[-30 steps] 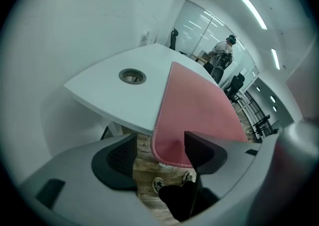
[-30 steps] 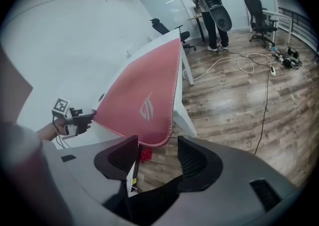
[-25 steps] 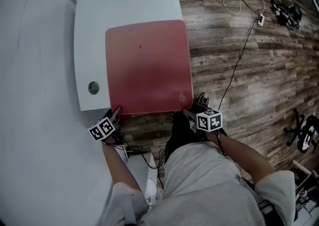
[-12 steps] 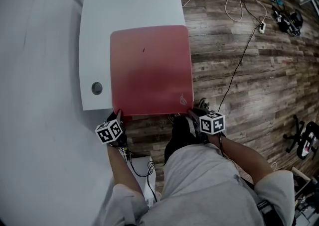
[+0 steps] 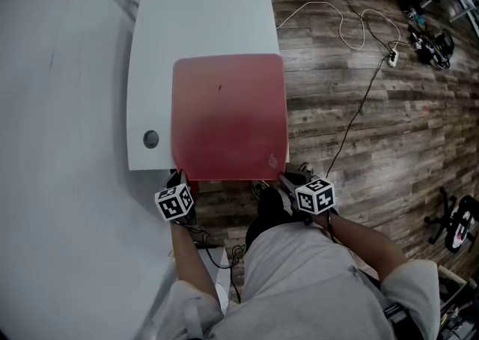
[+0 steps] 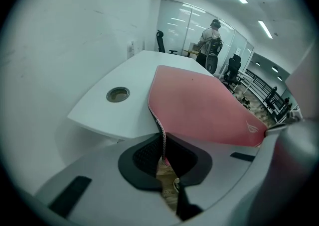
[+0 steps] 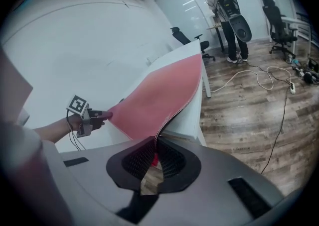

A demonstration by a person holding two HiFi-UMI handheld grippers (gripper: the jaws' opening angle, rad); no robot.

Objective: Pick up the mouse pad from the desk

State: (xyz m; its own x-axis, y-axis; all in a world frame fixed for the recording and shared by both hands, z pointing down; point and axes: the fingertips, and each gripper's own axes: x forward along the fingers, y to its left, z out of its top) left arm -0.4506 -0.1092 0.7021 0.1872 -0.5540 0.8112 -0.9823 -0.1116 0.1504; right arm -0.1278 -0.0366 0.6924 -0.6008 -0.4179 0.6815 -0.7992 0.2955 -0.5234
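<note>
the mouse pad (image 5: 228, 117), a big red rectangular cloth sheet with stitched edges, covers much of the near end of the desk, and its near edge sticks out past the desk's rim and bends up off it at both corners. the dark wood-plank floor (image 5: 389, 129) spreads out to the right. the white rounded desk (image 5: 202, 16) stands along the pale wall. the left gripper (image 5: 179, 179) is closing its jaws on the pad's near left corner, with the stitched edge pinched between the black ribbed pads (image 6: 144, 153). the right gripper (image 5: 284, 179) is clamped tight on the near right corner. a round grey cable hole (image 5: 151, 138) sits in the desk, just left of the pad.
</note>
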